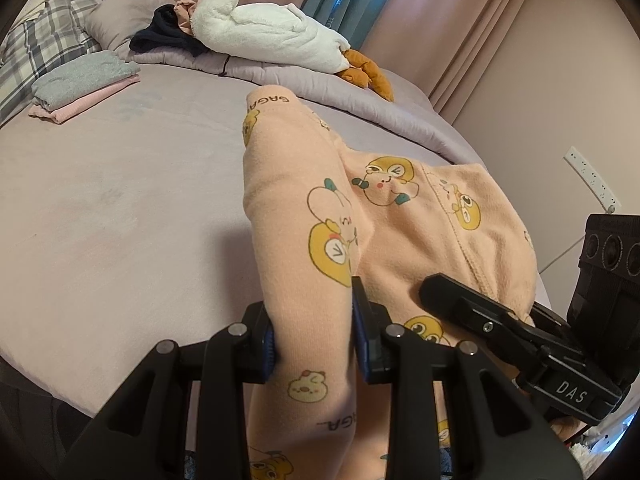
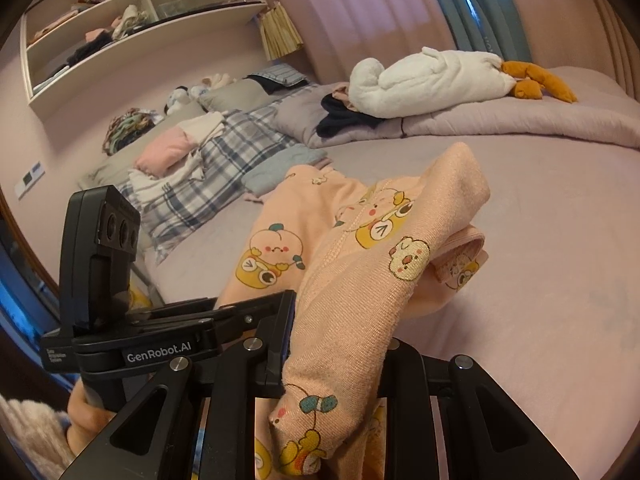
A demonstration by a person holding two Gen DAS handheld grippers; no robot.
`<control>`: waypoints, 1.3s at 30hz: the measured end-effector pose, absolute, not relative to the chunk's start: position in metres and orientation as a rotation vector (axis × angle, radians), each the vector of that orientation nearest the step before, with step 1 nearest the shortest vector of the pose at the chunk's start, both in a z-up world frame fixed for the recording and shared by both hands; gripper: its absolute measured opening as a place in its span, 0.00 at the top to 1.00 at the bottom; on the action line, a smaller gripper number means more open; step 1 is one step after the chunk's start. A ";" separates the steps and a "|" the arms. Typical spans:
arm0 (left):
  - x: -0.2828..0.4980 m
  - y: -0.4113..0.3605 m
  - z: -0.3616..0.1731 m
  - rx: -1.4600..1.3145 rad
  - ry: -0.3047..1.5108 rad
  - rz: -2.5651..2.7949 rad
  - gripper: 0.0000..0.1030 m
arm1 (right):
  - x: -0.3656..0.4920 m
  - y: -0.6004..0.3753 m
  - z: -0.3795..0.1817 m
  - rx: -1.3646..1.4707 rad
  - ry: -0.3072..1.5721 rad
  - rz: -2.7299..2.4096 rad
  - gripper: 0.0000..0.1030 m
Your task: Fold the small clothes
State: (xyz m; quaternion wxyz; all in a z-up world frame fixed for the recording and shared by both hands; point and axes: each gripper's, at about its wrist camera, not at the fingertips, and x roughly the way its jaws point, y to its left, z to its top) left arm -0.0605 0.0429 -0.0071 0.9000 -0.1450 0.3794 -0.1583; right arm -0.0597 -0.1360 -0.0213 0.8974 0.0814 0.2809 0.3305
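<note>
A small peach garment [image 1: 304, 208] printed with yellow cartoon animals hangs between both grippers above the lilac bed [image 1: 120, 200]. My left gripper [image 1: 314, 344] is shut on one bunched leg of it, blue pads pressing either side. My right gripper [image 2: 336, 344] is shut on another bunched part of the same garment [image 2: 360, 264]; its right finger is hidden by the cloth. The right gripper also shows at the right of the left wrist view [image 1: 500, 328], and the left gripper body at the left of the right wrist view [image 2: 140, 332].
A folded grey and pink stack [image 1: 80, 84] lies at the far left of the bed. A white plush goose [image 1: 272, 32] and dark clothes [image 1: 168, 36] lie on the rolled duvet. A plaid pillow [image 2: 224, 160], loose clothes and a wall shelf [image 2: 120, 20] are behind.
</note>
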 end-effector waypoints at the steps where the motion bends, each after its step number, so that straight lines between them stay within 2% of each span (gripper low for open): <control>1: -0.061 0.043 -0.007 -0.300 0.785 -0.327 0.71 | -0.060 -0.135 -0.021 0.163 0.582 0.683 0.75; 39: -0.061 0.049 -0.029 -0.332 0.817 -0.297 0.71 | -0.053 -0.106 -0.033 0.089 0.632 0.655 0.75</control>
